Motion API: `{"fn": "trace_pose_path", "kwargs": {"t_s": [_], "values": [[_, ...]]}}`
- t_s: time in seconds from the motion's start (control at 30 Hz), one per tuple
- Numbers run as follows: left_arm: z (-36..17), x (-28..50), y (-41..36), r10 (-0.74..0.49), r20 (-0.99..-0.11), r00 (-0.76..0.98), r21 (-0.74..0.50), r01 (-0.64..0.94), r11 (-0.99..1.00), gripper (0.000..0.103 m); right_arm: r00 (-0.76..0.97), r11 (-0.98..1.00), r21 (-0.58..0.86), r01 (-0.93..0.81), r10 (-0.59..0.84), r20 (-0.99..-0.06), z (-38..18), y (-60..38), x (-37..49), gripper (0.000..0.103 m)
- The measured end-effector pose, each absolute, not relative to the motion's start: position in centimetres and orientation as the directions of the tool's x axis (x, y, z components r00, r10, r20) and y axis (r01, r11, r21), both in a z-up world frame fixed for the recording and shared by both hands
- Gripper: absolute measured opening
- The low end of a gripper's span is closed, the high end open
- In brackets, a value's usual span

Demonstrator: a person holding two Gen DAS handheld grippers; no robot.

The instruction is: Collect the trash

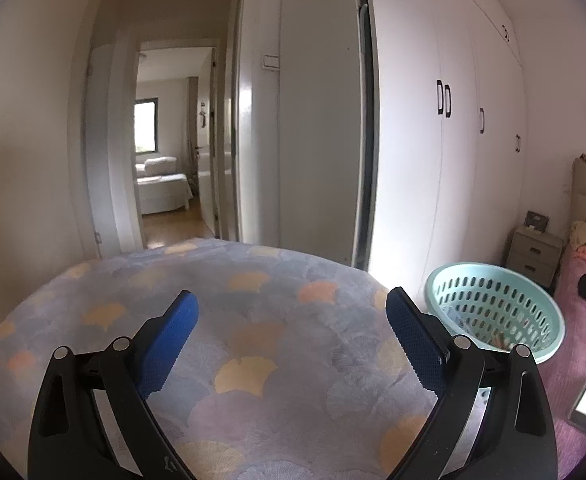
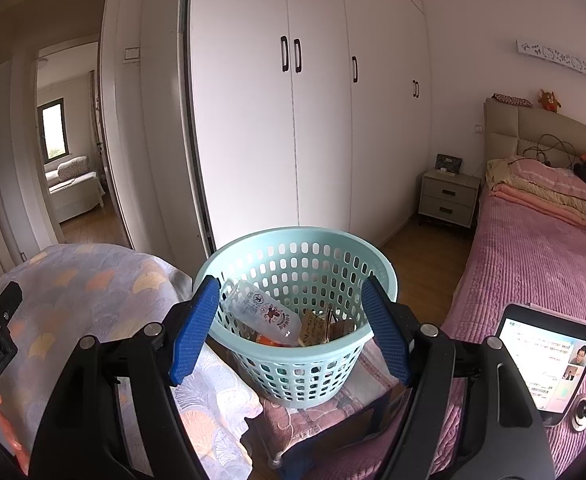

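A light teal perforated basket [image 2: 305, 368] stands on a low stool between a blanket-covered surface and a pink bed. Inside it lie a clear plastic bottle [image 2: 261, 314] with a printed label, brown paper scraps [image 2: 317, 326] and something orange. My right gripper [image 2: 291, 328] is open and empty, its blue pads either side of the basket's near rim. My left gripper [image 1: 293, 340] is open and empty above the grey blanket with fan patterns [image 1: 245, 344]. The basket [image 1: 497, 312] shows to its right in the left wrist view.
White wardrobe doors [image 2: 293, 120] stand behind the basket. A nightstand [image 2: 449, 198] sits by the pink bed [image 2: 533, 272]. A lit tablet [image 2: 549, 356] is on a holder at the right. An open doorway [image 1: 169, 168] leads to another room.
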State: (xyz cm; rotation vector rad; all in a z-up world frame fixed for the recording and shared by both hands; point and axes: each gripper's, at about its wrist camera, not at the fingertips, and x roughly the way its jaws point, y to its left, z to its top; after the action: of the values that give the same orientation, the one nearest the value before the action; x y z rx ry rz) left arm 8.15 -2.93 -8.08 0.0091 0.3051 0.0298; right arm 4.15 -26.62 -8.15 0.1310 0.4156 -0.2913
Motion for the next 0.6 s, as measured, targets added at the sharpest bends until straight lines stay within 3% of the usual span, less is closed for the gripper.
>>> {"fn": "trace_pose_path", "kwargs": {"t_s": [0.6], "values": [[-3.9, 5.6, -2.9, 0.05, -0.239, 0.97, 0.039, -0.042, 0.998, 0.096, 0.9, 0.961, -0.011, 0.278, -0.264, -0.346, -5.0, -24.4, 3.9, 0.072]]}}
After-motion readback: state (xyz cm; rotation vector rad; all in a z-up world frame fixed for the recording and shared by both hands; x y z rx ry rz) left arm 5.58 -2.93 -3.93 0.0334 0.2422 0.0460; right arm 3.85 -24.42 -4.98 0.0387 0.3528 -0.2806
